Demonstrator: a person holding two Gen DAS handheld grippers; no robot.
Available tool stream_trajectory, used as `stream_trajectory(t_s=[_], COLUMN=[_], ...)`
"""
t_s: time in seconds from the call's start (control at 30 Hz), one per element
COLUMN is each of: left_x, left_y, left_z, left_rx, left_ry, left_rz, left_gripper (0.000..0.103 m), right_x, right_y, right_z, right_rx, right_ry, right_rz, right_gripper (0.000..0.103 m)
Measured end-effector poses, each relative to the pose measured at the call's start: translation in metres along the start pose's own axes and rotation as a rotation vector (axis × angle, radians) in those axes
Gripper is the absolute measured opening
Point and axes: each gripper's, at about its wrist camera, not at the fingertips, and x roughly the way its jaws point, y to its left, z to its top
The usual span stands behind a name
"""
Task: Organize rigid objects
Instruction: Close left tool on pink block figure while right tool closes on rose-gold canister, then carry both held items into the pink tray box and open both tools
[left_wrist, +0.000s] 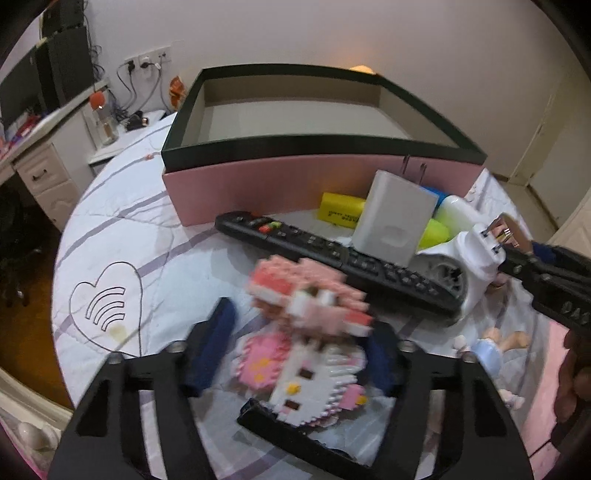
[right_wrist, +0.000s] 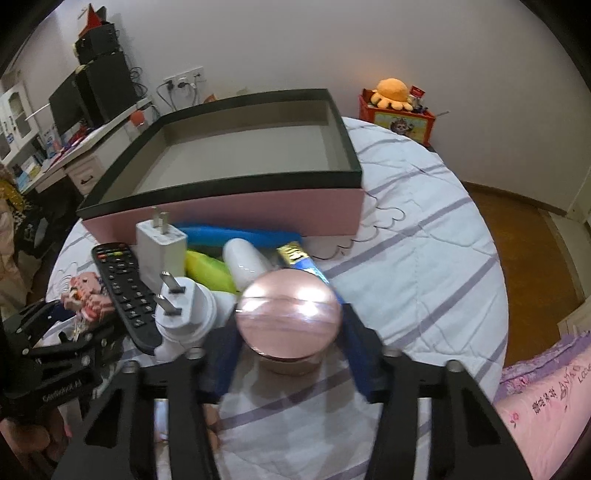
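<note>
The pink cardboard box (left_wrist: 325, 184), rigid, shallow and edged with a dark rim, is sitting open on the quilted, stripe-stitched bedspread (left_wrist: 122, 229); all places below are taken from it.

Just in front of the box, the left gripper (left_wrist: 295, 350) is bracketing a knobbly pink-and-white brick-built figure (left_wrist: 306, 332). Its blue-padded fingers (left_wrist: 214, 347) are standing on either side of the figure, but blur is making it impossible to confirm that they are pressing.

At the box's right front corner, the right gripper (right_wrist: 290, 332) is closing its blue pads on a smooth, glossy round pink jar (right_wrist: 290, 314), the pads appearing to be touching its sides.

Between the box and the grippers, a matte black remote control (left_wrist: 332, 254), a blocky white charger (left_wrist: 395, 221) and a white plug adapter (right_wrist: 181, 310) are lying together.

Only the right wrist view is showing the jar; only the left wrist view is showing a small doll (left_wrist: 495, 343).
</note>
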Motion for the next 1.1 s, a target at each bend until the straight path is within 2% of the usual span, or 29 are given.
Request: stream_trajectory(t_s=[0.33,0.73,1.1], left_x=[-0.009,-0.021,-0.055], left_y=[0.006,0.010,0.010], left_z=[0.001,0.003,0.018], left_rx=[-0.036,-0.047,-0.046], left_ry=[-0.021,-0.045,-0.121], left_rz=[-0.047,-0.051,-0.066], left_gripper=[0.057,0.057,0.057], right_x=[-0.005,-0.017,-0.033], right_y=[-0.007,-0.007,-0.003], right_z=[-0.002,-0.005,0.000], right_rx=[0.042,0.053,0.039], right_ry=[-0.004,-0.022,-0.056], right_rz=[0.038,0.045,0.054], right_gripper=[0.048,0.048,0.048])
